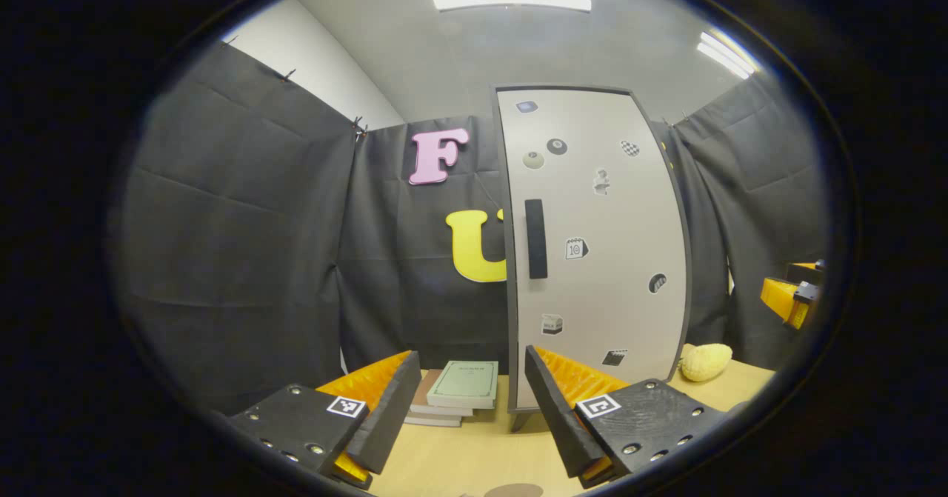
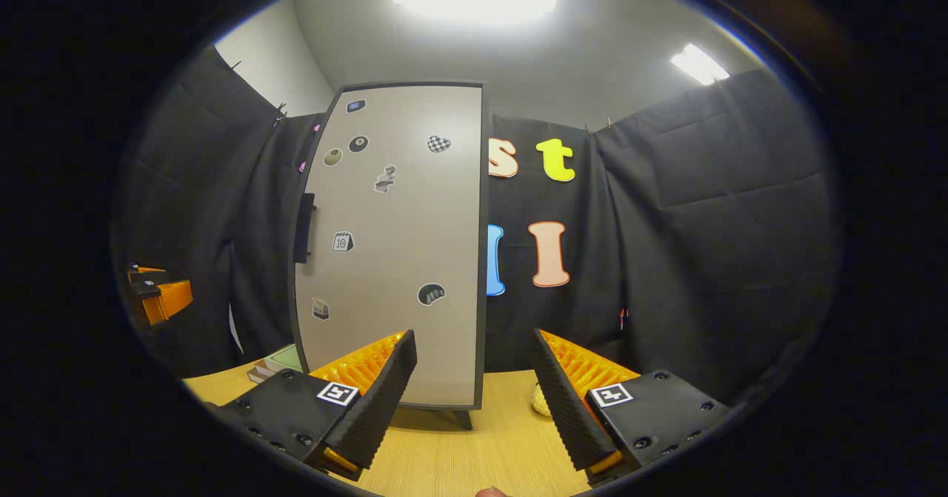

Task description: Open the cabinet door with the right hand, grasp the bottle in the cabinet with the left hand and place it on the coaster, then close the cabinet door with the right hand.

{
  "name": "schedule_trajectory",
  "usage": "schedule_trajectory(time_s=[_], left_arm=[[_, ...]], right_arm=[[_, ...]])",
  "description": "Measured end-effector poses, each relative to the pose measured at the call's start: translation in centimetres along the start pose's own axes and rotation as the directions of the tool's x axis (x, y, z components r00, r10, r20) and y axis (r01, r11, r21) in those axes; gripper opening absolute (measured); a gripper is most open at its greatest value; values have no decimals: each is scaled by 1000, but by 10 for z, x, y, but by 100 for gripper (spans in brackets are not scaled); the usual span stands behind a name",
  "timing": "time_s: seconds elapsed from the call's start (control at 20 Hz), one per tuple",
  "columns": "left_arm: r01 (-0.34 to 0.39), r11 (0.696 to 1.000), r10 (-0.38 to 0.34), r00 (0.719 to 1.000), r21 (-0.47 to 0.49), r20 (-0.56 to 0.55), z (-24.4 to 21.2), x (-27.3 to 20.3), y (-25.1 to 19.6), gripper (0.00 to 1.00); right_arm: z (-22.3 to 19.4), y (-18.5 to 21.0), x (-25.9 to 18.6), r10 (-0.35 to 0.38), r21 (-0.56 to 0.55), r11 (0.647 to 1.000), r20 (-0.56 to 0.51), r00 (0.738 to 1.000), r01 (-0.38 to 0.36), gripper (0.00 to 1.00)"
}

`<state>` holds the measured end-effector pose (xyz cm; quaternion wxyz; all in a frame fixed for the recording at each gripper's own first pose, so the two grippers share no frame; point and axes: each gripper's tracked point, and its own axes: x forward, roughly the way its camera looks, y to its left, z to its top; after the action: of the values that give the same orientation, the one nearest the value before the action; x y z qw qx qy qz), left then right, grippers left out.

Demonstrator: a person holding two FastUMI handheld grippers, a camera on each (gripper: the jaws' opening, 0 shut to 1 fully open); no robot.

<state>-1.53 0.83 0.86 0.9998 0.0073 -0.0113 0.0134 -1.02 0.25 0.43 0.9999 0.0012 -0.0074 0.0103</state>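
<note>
Tall grey cabinet door (image 2: 396,245) shut; right gripper (image 2: 474,386) jaws spread, empty; its black bar handle (image 2: 304,228), probably recessed, lies up-left of them; approach squarely.

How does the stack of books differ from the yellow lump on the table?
The books are flat, straight-edged and stacked, the top one pale green; the lump is one rounded, bumpy yellow thing. The books lie on the handle side of the cabinet, the lump on the other side. Both rest on the table.

Books (image 1: 458,389) left of the cabinet (image 1: 592,245) — on the table (image 1: 459,460).
</note>
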Motion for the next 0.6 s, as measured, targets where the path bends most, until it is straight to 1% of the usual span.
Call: schedule_trajectory(time_s=[0.3, 0.35, 0.4, 0.45, 0.6], left_arm=[[-15, 1000, 15, 1000, 5, 8, 3, -9, 5, 85], [-17, 1000, 17, 1000, 4, 10, 4, -9, 6, 85], [-21, 1000, 21, 1000, 4, 11, 4, -12, 9, 87], [-25, 1000, 25, 1000, 4, 13, 5, -13, 12, 85], [-41, 999, 41, 999, 11, 18, 5, -17, 24, 87]], right_arm=[[1, 3, -1, 14, 5, 1000, 1, 1000, -14, 98], [2, 5, -1, 17, 1, 1000, -1, 1000, -17, 98], [2, 7, 0, 20, -5, 1000, -6, 1000, -20, 97], [3, 10, 2, 27, -10, 1000, -9, 1000, -27, 97], [16, 25, 9, 52, 1, 999, 9, 999, -52, 97]])
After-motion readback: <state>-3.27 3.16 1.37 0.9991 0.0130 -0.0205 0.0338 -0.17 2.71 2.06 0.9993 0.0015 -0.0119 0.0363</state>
